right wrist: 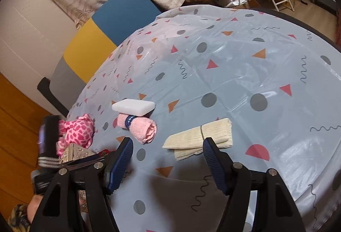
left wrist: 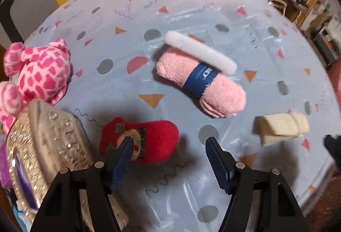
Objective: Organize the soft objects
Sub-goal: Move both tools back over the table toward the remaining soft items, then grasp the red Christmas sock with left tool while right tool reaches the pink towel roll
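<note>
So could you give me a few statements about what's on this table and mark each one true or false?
1. The white block lies against the rolled pink towel. True.
2. The pink towel has a yellow band round it. False: the band is dark blue.
3. The left gripper is clamped on the red plush item. False: its jaws stand open, one finger in front of the item, nothing pressed between them.
4. The folded cream cloth has a thin tie round its middle. True.
5. The right gripper holds the cream cloth. False: its jaws are open and empty.
6. A pink spotted plush toy sits near the table's edge. True.
</note>
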